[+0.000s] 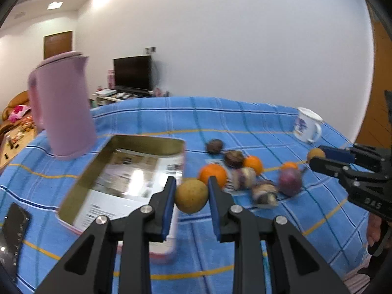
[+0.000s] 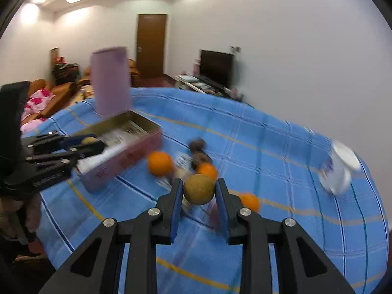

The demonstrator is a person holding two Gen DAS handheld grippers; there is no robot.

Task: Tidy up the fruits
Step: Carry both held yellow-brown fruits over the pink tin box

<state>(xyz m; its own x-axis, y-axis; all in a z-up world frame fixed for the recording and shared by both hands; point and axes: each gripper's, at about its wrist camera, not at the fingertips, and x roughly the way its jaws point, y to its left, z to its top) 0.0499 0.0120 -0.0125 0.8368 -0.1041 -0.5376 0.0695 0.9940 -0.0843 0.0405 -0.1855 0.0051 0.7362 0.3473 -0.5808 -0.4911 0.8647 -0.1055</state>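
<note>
Left gripper (image 1: 191, 192) was clamped on a tan round fruit (image 1: 191, 196), held above the blue checked cloth (image 1: 245, 122) at the near right corner of the open tin (image 1: 117, 144). Right gripper (image 2: 199, 191) gripped a second tan fruit (image 2: 199, 189) over the loose pile — oranges (image 2: 159, 163) and dark fruits (image 1: 234, 158) — right of the tin. Pink jug (image 1: 61, 103) stood behind the tin; white mug (image 1: 307, 125) at far right.

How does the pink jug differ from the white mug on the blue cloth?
The pink jug is tall and plain; the white mug is short with a blue print. The jug stands beside the open tin; the mug stands apart near the far corner. Both are upright and have a handle.
</note>
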